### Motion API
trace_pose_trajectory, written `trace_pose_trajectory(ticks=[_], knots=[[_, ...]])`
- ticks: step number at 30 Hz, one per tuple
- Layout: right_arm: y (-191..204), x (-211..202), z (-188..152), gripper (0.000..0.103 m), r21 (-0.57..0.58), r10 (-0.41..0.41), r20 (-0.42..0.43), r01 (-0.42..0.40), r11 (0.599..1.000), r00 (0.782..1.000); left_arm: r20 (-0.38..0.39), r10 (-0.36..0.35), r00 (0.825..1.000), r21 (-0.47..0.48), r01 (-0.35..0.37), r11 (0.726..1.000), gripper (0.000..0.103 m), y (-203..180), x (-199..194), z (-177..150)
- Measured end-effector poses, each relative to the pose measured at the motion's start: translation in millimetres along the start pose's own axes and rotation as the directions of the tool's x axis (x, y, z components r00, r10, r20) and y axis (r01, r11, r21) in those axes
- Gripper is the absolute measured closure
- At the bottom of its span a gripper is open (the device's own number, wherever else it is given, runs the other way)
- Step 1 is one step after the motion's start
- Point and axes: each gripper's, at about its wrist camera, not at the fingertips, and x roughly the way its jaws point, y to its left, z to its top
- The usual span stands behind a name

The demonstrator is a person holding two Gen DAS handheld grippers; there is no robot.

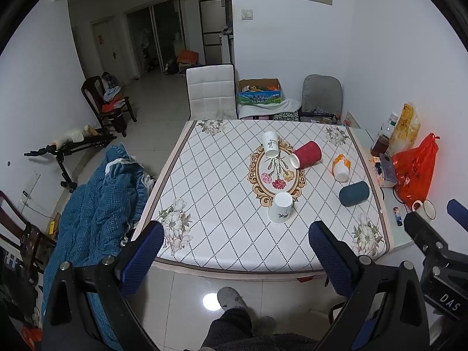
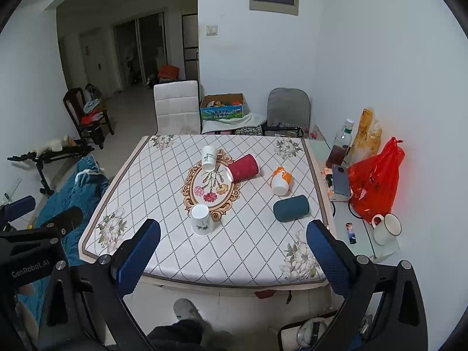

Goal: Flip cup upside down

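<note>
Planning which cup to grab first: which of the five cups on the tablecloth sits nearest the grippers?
The white cup with the small plant print, at the near end of the oval floral medallion. The red, teal, orange-white and other white cups all sit farther back.

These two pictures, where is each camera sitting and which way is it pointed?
Left wrist: sits on the left gripper, facing forward over the table; own open fingers, right gripper and slippered foot show.
Right wrist: sits on the right gripper, facing likewise; left gripper shows.
Shared: the five cups, including the red cup.
</note>
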Motion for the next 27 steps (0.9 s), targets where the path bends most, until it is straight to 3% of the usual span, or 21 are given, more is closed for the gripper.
trace_pose_trajectory(ticks=[27], knots=[[-2.9, 0.7, -10.2, 0.001, 0.019, 0.021, -0.014, -0.021, 1.000, 1.000, 0.013, 0.008, 1.000, 0.007, -0.008, 1.000, 0.002, -2.8, -7.6, 3.7]])
